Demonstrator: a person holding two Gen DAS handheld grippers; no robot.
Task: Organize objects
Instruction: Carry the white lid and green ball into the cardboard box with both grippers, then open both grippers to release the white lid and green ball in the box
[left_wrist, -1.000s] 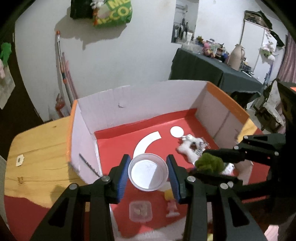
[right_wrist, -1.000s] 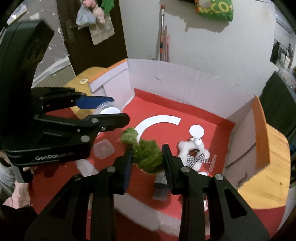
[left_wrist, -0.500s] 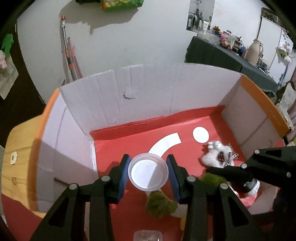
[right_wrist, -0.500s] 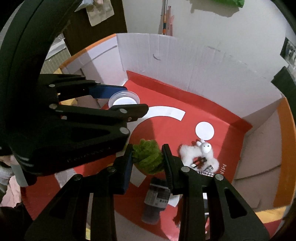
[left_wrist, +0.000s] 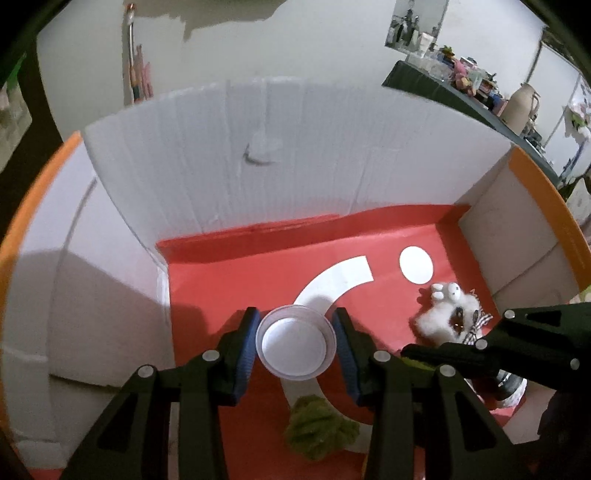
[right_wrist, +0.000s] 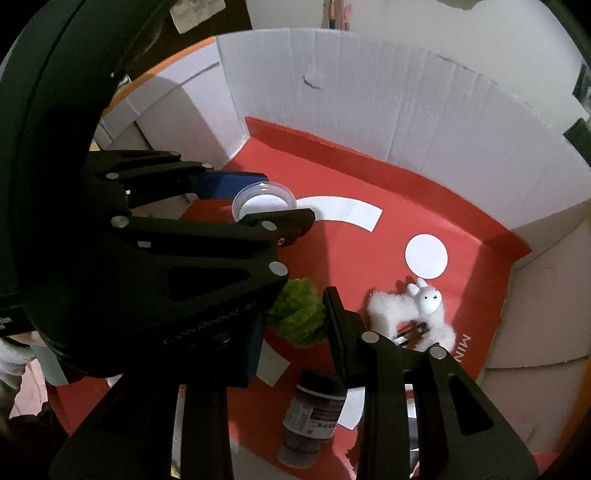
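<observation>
My left gripper (left_wrist: 295, 347) is shut on a round clear plastic tub with a white lid (left_wrist: 295, 345), held above the red floor of the big white-walled cardboard box (left_wrist: 266, 166). The tub also shows in the right wrist view (right_wrist: 264, 201). My right gripper (right_wrist: 295, 325) is shut on a green fuzzy ball (right_wrist: 299, 317), low inside the box; the left gripper body hides its left finger. A green fuzzy piece (left_wrist: 319, 428) shows below the tub in the left wrist view.
A white plush llama (right_wrist: 417, 314) lies on the box floor (right_wrist: 369, 177) at the right, also in the left wrist view (left_wrist: 447, 314). A dark bottle (right_wrist: 314, 417) lies near the front. The floor carries a white arc and circle print. Box walls surround both grippers.
Both grippers have moved forward and down into the box, each still holding its object. The box walls now fill both views.
</observation>
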